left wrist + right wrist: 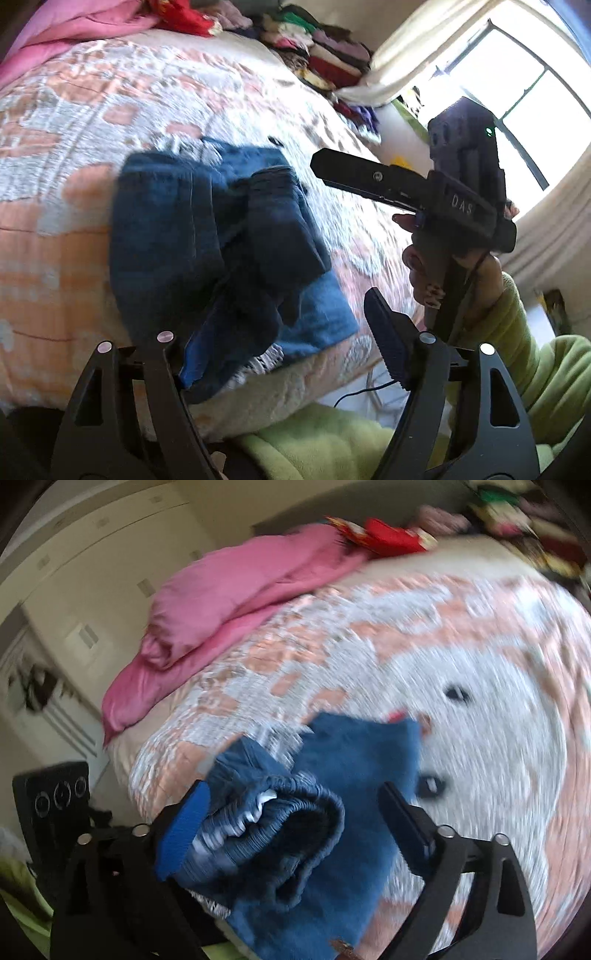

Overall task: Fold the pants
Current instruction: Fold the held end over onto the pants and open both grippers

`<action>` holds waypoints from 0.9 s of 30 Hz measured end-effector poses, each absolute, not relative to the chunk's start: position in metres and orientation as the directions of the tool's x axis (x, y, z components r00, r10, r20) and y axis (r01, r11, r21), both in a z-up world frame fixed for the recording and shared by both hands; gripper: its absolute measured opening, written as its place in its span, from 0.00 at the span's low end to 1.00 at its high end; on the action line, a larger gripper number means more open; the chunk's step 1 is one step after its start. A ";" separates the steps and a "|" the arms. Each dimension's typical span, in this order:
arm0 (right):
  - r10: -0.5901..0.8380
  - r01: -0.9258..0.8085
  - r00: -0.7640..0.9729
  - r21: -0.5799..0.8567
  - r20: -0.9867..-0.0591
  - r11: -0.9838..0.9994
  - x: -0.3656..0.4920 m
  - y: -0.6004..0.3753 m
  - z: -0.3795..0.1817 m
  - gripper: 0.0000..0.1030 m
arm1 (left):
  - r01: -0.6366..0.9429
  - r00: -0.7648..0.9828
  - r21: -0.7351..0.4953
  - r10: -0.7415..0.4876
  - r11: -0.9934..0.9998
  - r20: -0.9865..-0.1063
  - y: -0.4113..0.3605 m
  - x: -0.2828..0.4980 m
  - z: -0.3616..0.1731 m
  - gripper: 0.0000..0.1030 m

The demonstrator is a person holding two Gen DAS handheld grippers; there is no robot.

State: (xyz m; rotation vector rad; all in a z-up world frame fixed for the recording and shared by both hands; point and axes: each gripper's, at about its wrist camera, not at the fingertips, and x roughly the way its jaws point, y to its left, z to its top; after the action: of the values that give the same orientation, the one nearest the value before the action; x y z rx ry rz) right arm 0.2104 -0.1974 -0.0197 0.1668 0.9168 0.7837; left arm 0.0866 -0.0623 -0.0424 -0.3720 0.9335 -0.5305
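The blue pants (207, 236) lie bunched and partly folded on the bed near its front edge; they also show in the right wrist view (332, 812), with the ribbed waistband rolled up between my fingers. My left gripper (284, 347) is open just above the near end of the pants. My right gripper (295, 823) is open, its jaws standing either side of the waistband without clamping it. The right gripper also shows from outside in the left wrist view (373, 181), held to the right of the pants.
The bedspread (110, 110) is orange and white patterned. A pink blanket (229, 590) lies at the far side, with red cloth (384, 535) beyond. Stacks of folded clothes (325, 55) stand by a bright window (517, 92). A green blanket (325, 439) lies below the bed edge.
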 end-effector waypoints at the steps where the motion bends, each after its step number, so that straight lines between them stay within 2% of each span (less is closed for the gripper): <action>1: 0.669 -0.514 0.350 0.463 -0.656 0.723 0.209 -0.200 -0.026 0.92 | 0.276 0.469 -0.516 -0.582 0.811 -0.664 -0.067 0.088 -0.046 0.70; 7: 0.650 -0.503 0.263 0.474 -0.712 0.723 0.203 -0.176 -0.051 0.92 | 0.290 0.454 -0.487 -0.566 0.824 -0.687 -0.077 0.090 -0.052 0.73; 8: 0.643 -0.510 0.253 0.465 -0.723 0.724 0.202 -0.171 -0.053 0.72 | 0.289 0.455 -0.487 -0.566 0.824 -0.688 -0.075 0.091 -0.052 0.73; 9: 0.659 -0.535 0.229 0.473 -0.717 0.700 0.200 -0.162 -0.054 0.48 | 0.289 0.456 -0.486 -0.565 0.825 -0.688 -0.074 0.090 -0.051 0.74; 10: 0.679 -0.551 0.215 0.487 -0.702 0.678 0.197 -0.158 -0.051 0.43 | 0.288 0.457 -0.483 -0.562 0.827 -0.689 -0.073 0.091 -0.051 0.75; 11: 0.708 -0.569 0.205 0.507 -0.676 0.648 0.195 -0.156 -0.046 0.32 | 0.290 0.461 -0.480 -0.560 0.828 -0.688 -0.072 0.089 -0.051 0.75; 16: 0.789 -0.617 0.211 0.548 -0.577 0.565 0.187 -0.166 -0.022 0.31 | 0.299 0.470 -0.481 -0.566 0.824 -0.677 -0.070 0.081 -0.045 0.75; 20: 0.761 -0.538 0.228 0.573 -0.607 0.618 0.198 -0.186 -0.039 0.31 | 0.302 0.455 -0.482 -0.568 0.823 -0.686 -0.072 0.081 -0.047 0.75; 22: 0.720 -0.510 0.241 0.546 -0.651 0.665 0.200 -0.189 -0.051 0.32 | 0.303 0.451 -0.477 -0.565 0.825 -0.691 -0.072 0.081 -0.048 0.75; 27: 0.690 -0.486 0.270 0.523 -0.672 0.700 0.200 -0.195 -0.054 0.48 | 0.294 0.478 -0.454 -0.540 0.841 -0.692 -0.067 0.079 -0.039 0.76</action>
State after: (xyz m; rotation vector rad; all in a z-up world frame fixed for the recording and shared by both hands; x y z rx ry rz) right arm 0.2002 -0.1946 -0.0542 0.2303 1.0242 0.8017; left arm 0.0787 -0.0667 -0.0390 -0.2902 0.9440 -0.5179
